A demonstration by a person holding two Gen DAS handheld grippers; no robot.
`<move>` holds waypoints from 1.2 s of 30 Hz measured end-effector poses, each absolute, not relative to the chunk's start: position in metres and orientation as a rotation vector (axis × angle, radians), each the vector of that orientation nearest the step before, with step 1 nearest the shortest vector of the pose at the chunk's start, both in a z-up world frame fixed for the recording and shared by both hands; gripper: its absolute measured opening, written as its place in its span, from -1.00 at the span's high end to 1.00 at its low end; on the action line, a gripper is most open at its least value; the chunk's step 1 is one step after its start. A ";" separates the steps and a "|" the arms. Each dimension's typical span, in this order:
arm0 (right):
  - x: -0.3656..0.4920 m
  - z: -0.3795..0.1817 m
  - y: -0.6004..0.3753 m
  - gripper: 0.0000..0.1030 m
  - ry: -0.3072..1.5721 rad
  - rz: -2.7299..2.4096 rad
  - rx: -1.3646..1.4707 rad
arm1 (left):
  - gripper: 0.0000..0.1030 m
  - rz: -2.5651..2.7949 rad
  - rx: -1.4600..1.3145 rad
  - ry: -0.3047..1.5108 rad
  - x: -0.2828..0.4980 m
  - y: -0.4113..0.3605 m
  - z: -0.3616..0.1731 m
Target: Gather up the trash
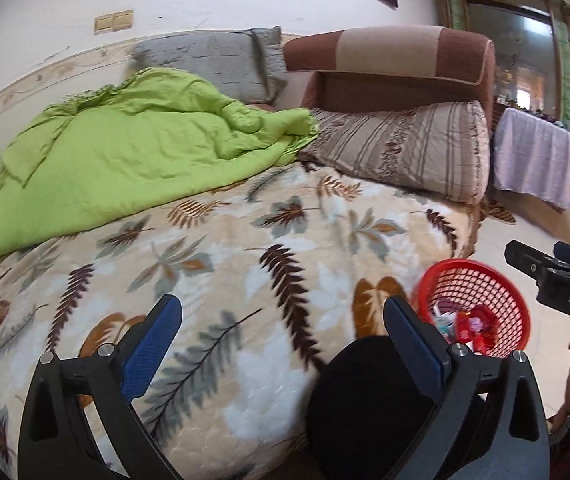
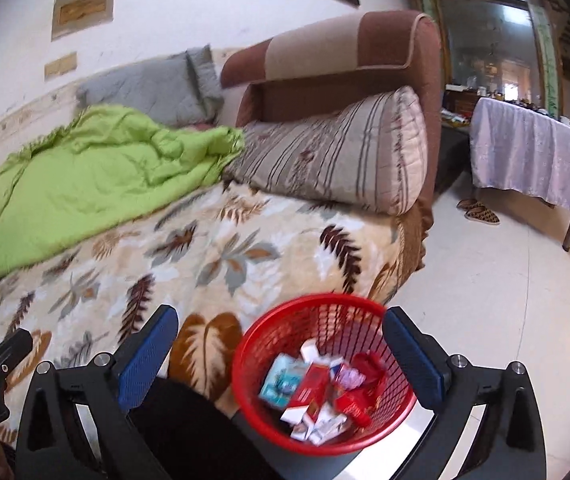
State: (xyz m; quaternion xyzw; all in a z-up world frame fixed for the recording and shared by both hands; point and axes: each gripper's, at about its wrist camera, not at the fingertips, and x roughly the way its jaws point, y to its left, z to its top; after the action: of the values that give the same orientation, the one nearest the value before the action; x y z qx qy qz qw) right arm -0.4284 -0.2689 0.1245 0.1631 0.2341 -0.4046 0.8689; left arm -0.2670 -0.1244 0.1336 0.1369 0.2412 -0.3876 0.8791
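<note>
- Red basket (image 2: 321, 376) on floor beside bed (image 2: 213, 256), holding collected cartons and wrappers.
- Right gripper (image 2: 281, 344) above basket, jaws open, empty.
- Left gripper (image 1: 283, 332) over bed beside basket, jaws open, empty.

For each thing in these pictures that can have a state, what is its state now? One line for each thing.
left gripper: open, holds nothing
right gripper: open, holds nothing
red basket: upright on the floor beside the bed, partly filled
trash: boxes and wrappers lying inside the basket
green quilt: crumpled on the bed
striped pillow: lying against the headboard
slippers: on the floor near the covered table
</note>
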 end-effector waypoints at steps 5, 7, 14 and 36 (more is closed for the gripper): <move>-0.418 0.123 -0.257 -1.00 0.530 -0.827 0.290 | -0.95 -0.793 0.276 0.523 -0.264 -0.124 0.129; -0.417 0.123 -0.254 -1.00 0.529 -0.827 0.282 | -0.95 -0.791 0.271 0.521 -0.265 -0.123 0.129; -0.415 0.121 -0.254 -1.00 0.550 -0.829 0.300 | -0.95 -0.758 0.270 0.502 -0.265 -0.121 0.132; -0.411 0.118 -0.256 -1.00 0.568 -0.821 0.298 | -0.96 -0.663 0.320 0.496 -0.263 -0.120 0.134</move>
State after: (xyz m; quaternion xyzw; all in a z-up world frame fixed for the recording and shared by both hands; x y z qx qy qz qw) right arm -0.4111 -0.2556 0.1177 0.1425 0.2715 -0.3924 0.8672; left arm -0.2625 -0.1204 0.1336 0.1550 0.2401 -0.3205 0.9031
